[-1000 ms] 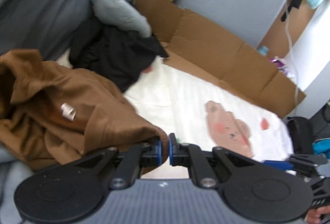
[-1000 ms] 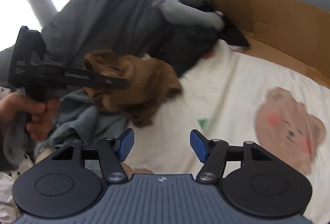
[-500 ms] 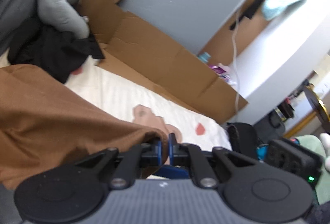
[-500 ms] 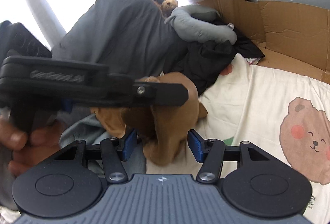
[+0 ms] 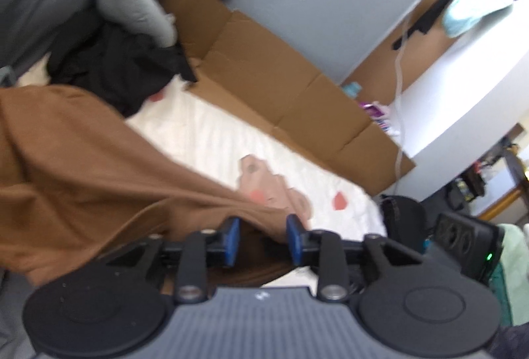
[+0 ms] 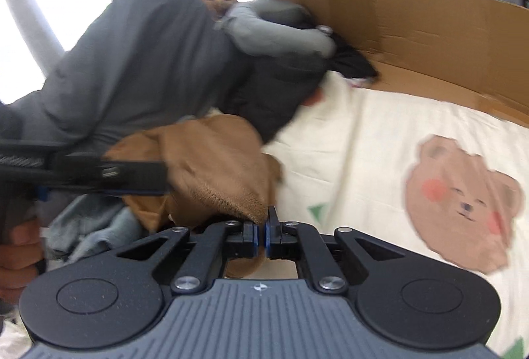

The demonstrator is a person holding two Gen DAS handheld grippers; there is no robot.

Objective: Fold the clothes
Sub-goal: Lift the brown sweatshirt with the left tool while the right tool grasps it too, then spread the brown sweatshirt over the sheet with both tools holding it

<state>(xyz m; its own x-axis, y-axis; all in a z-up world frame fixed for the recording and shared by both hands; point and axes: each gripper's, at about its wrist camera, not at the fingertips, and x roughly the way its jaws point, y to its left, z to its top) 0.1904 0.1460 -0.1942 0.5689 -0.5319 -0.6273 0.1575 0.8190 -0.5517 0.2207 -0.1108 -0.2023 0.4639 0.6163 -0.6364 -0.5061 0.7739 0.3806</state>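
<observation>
Since a second ago the right gripper (image 6: 260,235) has clamped shut on an edge of the brown garment (image 6: 211,167), raised above the bear-print sheet (image 6: 363,134). The left gripper (image 5: 261,238) is opening, cloth still between its pads. Soft, light and floppy, it is best pinched at hems or corners.

A lived-in bedroom at home: a bed (image 6: 363,134) under a cream bear-print sheet (image 6: 463,203), a grey pillow (image 6: 139,61), piled clothes (image 5: 125,68), flattened cardboard (image 5: 264,71) against the wall, a towel (image 5: 476,8) hanging
</observation>
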